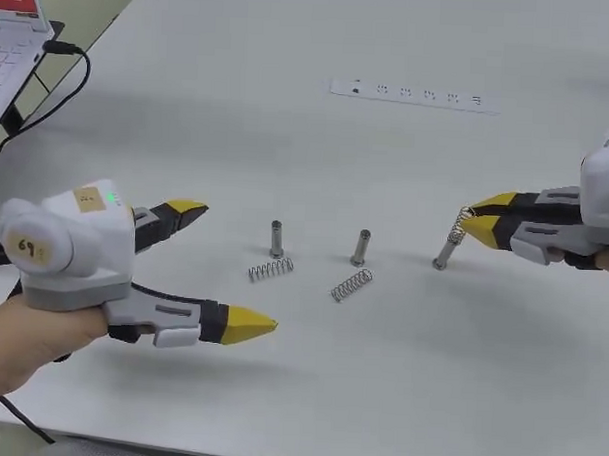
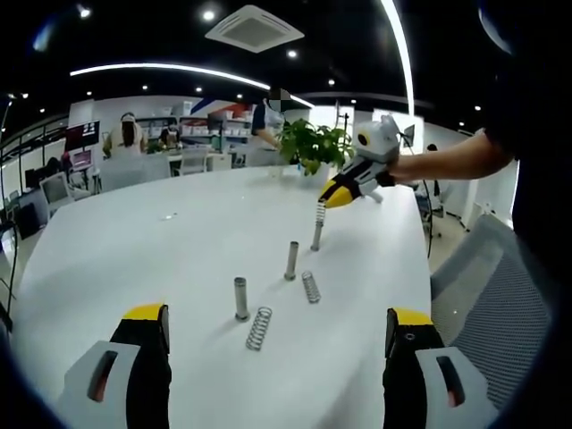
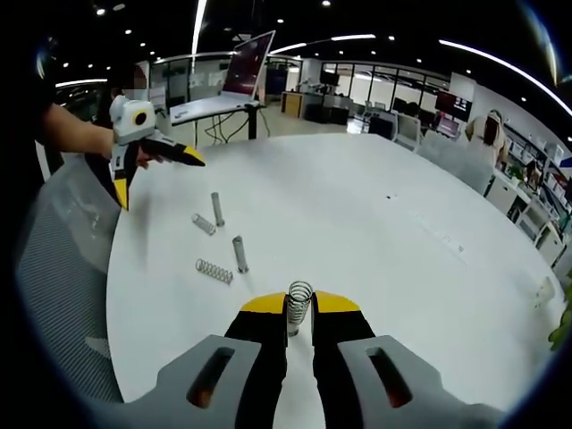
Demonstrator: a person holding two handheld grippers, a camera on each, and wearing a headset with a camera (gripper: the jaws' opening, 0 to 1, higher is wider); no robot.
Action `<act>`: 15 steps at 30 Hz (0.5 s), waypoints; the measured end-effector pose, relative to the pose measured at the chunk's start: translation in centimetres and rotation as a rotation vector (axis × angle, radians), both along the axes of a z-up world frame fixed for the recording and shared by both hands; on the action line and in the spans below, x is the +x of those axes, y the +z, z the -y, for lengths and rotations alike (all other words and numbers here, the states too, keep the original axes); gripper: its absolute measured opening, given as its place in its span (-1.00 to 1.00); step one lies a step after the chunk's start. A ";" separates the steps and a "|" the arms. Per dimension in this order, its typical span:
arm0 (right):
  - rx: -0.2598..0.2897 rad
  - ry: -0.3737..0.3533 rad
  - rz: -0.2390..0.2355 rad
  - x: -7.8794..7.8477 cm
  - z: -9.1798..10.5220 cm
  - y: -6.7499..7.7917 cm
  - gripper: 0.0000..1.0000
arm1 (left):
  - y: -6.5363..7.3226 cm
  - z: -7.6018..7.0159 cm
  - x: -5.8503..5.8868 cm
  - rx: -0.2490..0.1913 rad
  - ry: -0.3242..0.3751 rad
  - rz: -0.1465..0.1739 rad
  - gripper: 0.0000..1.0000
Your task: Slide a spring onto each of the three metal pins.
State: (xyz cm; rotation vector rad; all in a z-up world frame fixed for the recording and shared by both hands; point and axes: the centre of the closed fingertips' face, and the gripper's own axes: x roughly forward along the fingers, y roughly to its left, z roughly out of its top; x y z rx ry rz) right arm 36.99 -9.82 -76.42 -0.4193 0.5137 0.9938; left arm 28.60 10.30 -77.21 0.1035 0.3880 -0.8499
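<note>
Work laid out on a broad white table (image 1: 309, 388), with a power strip (image 1: 414, 94) at the far side and a laptop (image 1: 11, 28) off the far left corner.

At the near left, the left gripper (image 1: 231, 268): spread wide, empty, hovering just above the surface. At the right, the right gripper (image 1: 472, 222): clenched on the upper end of a spring (image 1: 459, 225), with the coil's lower end meeting the top of the right pin (image 1: 445, 255), which appears to lean. Cannot tell whether threaded over the tip or merely resting against it.

Further left in the same row, the middle pin (image 1: 361, 247) and the left pin (image 1: 276, 238), both upright and bare. Lying flat just in front of them, the left spring (image 1: 270, 270) and the middle spring (image 1: 352, 285), each near its own pin.

Probably very light, thin-wired and bouncy. Easy to squash, kink or flick away under a hard pinch, and free to roll on the smooth top. Best taken gently across the coil near one end, leaving the other mouth open for the pin. Worth care around the pins too: small, and likely easy to tip.
</note>
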 end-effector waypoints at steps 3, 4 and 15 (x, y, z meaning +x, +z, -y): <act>-0.003 -0.001 -0.004 -0.1 0.1 -0.3 -0.86 | 0.2 0.0 0.0 0.002 -0.002 0.002 0.97; -0.006 -0.001 -0.005 -0.1 0.1 -0.4 -0.86 | 0.3 0.0 0.0 0.001 -0.001 0.004 0.97; -0.036 0.007 -0.017 -0.3 0.0 -1.7 -0.86 | 0.9 -0.1 0.2 -0.004 0.000 0.013 0.97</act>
